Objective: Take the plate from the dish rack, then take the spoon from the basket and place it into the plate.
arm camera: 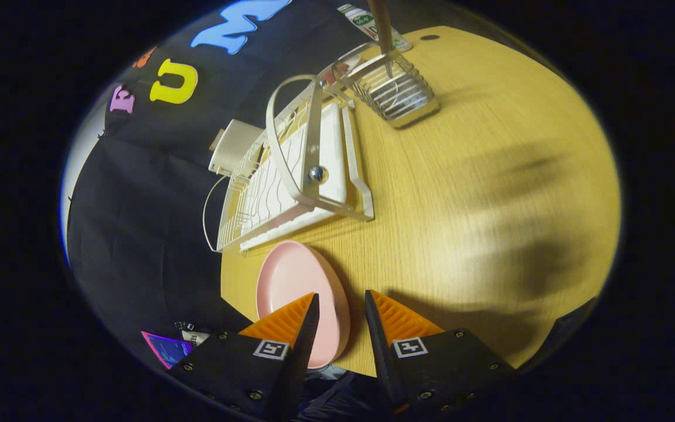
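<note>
I am holding the gripper (340, 313) open beside the pink plate (296, 281); the spoon (383, 35), at 12 o'clock, looks light, slippery, best pinched mid-handle.

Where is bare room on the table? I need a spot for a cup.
Bare wood lies beyond the open gripper, right of the white wire dish rack and below the metal basket. Crowded: the pink plate lies close to the rack's near end.
</note>
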